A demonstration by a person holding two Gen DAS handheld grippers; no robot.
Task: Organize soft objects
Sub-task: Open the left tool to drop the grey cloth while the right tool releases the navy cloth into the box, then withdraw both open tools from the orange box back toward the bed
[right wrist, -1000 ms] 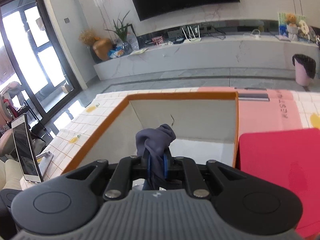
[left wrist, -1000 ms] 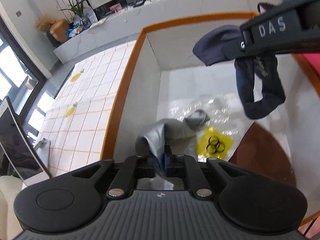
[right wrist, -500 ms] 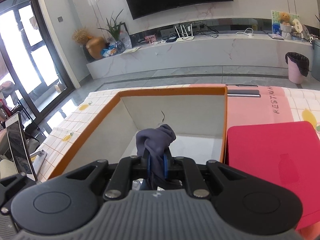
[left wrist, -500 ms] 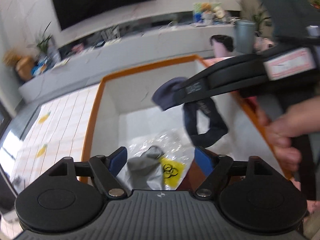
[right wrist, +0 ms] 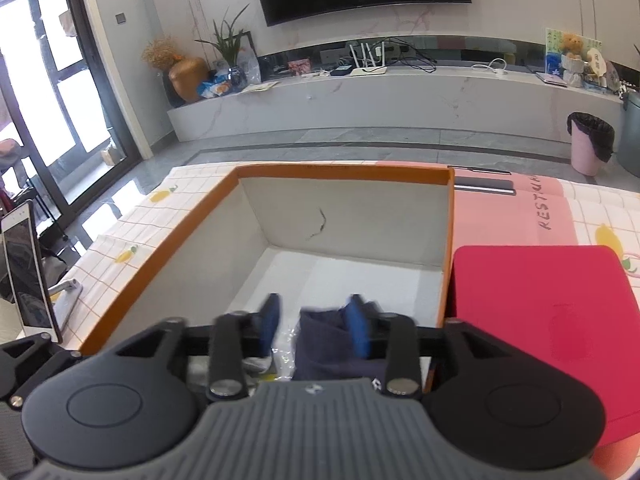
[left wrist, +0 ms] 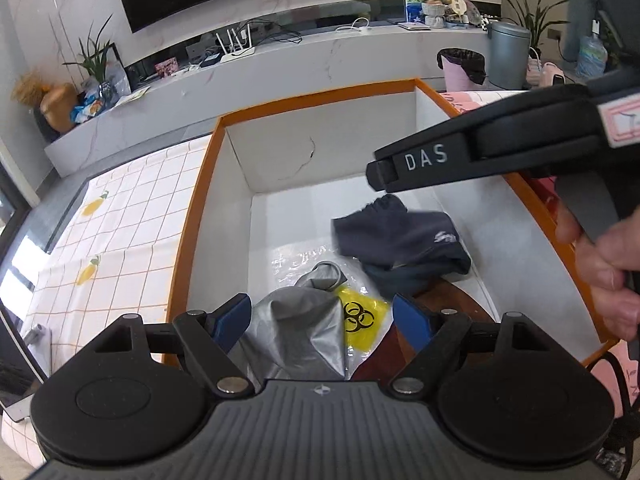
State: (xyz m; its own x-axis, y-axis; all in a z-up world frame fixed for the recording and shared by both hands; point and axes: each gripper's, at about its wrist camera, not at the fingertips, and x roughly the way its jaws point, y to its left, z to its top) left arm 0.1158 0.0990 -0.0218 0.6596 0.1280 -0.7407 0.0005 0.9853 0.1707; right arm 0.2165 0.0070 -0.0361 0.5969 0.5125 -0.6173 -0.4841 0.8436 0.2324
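Observation:
An orange-rimmed white box [left wrist: 200, 208] holds two socks. A grey sock [left wrist: 296, 332] lies on its floor just below my left gripper [left wrist: 322, 316], which is open wide with its blue pads clear of the cloth. A navy sock [left wrist: 400, 240] lies loose on the box floor further in. My right gripper [left wrist: 380, 172], held by a hand [left wrist: 608, 264], hangs over it from the right. In the right wrist view the right gripper [right wrist: 314, 324] has its jaws opening, and the navy sock [right wrist: 324, 344] lies beneath them, not pressed by the pads.
A clear plastic bag with a yellow biohazard label [left wrist: 360, 316] and a brown curved piece [left wrist: 452, 300] lie in the box. A red mat [right wrist: 540, 320] sits right of the box [right wrist: 344, 170]. A phone on a stand [right wrist: 28, 272] stands at the left on the checked tablecloth [right wrist: 132, 232].
The left gripper let go of the grey sock and opened wide, tilting up. The right gripper's jaws parted and the navy sock dropped from them to the box floor.

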